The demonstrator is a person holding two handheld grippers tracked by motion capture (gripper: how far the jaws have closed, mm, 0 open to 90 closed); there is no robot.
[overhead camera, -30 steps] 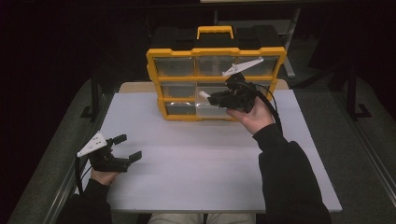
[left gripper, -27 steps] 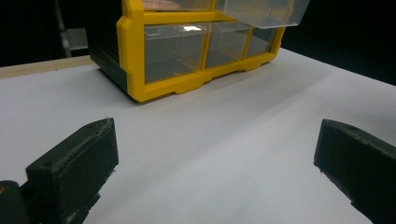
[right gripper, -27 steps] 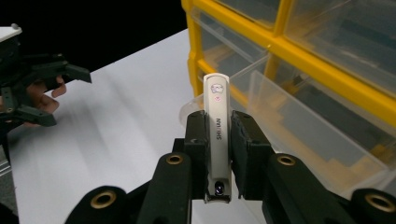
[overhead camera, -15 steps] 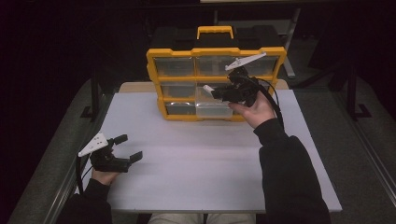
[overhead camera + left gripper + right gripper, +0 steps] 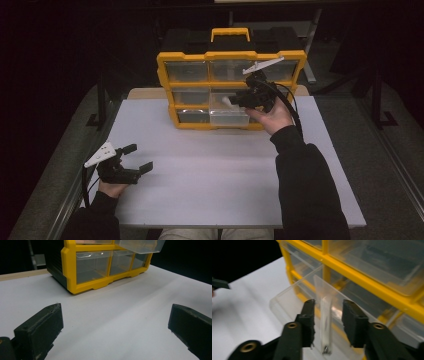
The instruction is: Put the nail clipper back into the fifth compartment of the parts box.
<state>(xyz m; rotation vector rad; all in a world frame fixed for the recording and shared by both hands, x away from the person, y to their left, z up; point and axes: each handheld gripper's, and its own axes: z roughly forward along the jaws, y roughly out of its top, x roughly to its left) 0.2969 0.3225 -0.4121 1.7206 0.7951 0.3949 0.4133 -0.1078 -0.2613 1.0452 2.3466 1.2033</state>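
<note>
A yellow organizer (image 5: 231, 54) with clear drawers stands at the far side of the white table (image 5: 210, 170). One clear drawer (image 5: 294, 302) in its middle row is pulled partway out. My right gripper (image 5: 327, 315) is at that drawer's front, its jaws standing on either side of the upright clear handle tab (image 5: 325, 315) with a gap on each side. In the high view the right gripper (image 5: 235, 100) is at the organizer's right half. My left gripper (image 5: 139, 157) rests open near the table's front left, with nothing between its fingers (image 5: 40, 327).
The organizer (image 5: 82, 287) has a yellow carry handle (image 5: 230, 33) on top and sits against the table's back edge. The pulled-out drawer (image 5: 140, 246) overhangs the bottom row. Dark floor surrounds the table.
The right hand and its gripper have shifted slightly to the right at the organizer's front. The left gripper has stayed where it was.
</note>
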